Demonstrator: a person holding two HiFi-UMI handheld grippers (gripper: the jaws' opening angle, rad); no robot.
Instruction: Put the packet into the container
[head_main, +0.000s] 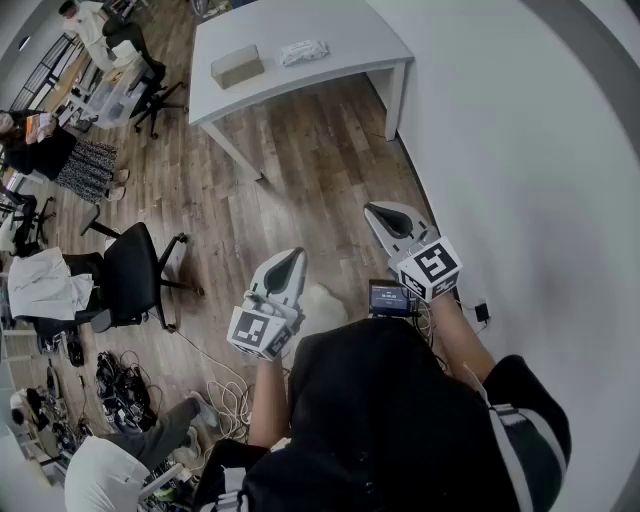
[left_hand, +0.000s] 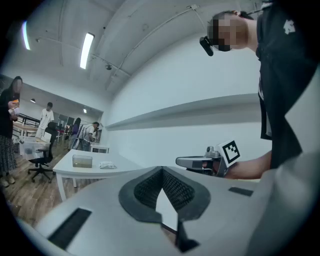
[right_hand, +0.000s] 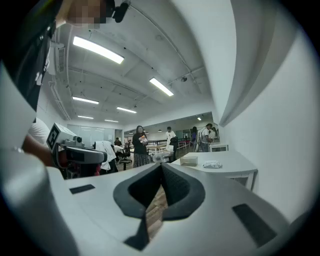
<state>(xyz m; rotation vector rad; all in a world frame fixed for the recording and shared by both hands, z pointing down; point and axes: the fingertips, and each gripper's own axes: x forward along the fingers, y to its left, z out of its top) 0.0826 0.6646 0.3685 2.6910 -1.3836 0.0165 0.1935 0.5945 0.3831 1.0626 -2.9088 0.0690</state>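
Both tools are held at waist level over the brown wood-plank floor (head_main: 300, 170), well apart from the work area. The left gripper (head_main: 292, 256) has its black ribbed fingers (left_hand: 145, 189) pressed together with nothing between them. The right gripper (head_main: 377, 211) is in the same condition, with its fingers (right_hand: 176, 189) together and empty. The small white crinkled plastic packet (head_main: 304, 51) lies on the white rectangular surface (head_main: 340, 25) ahead of the operator. It is beside the pale rectangular box-shaped container (head_main: 237, 66) but does not touch it, and the container stands to the packet's left (whether its top is open cannot be determined at this range). In the head view the packet's long axis runs roughly crosswise to the operator's line of approach, nearly in line with the container. The packet occupies the right-hand position of the pair. In the right gripper view it sits just right of that tool's pointing line, whereas in the left gripper view both items fall far to the left of the fingers. The right gripper therefore appears to be the nearer and better-aligned tool for the pick. The task appears not yet started: the operator must first close the gap to the surface and spread the fingers before any grasp across the packet's narrow dimension is possible.
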